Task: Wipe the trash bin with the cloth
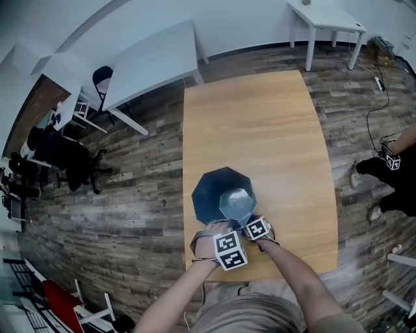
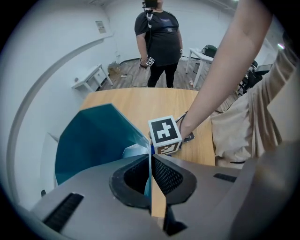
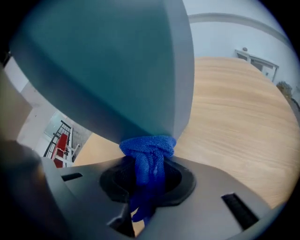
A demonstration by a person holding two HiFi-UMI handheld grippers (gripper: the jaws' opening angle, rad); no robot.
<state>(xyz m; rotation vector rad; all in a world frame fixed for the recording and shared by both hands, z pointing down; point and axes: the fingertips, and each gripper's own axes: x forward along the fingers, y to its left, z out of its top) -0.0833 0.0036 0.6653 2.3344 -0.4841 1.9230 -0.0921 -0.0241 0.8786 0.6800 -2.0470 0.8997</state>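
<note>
A teal faceted trash bin point(image 1: 221, 195) stands on the wooden table point(image 1: 260, 123) near its front edge, and I look down into its open top. My left gripper point(image 2: 151, 161) is shut on the bin's thin rim point(image 2: 140, 138), which runs straight between the jaws. My right gripper point(image 3: 149, 164) is shut on a bunched blue cloth point(image 3: 149, 150), and the cloth's top presses against the bin's outer wall point(image 3: 108, 65). In the head view both marker cubes sit at the bin's near side, the left gripper point(image 1: 220, 227) beside the right gripper point(image 1: 250, 220).
A person in dark clothes point(image 2: 157, 42) stands beyond the table's far end. A white table point(image 1: 149, 62) and dark office chairs point(image 1: 71, 159) stand to the left on the wood floor, and another white table point(image 1: 328, 19) at the back right.
</note>
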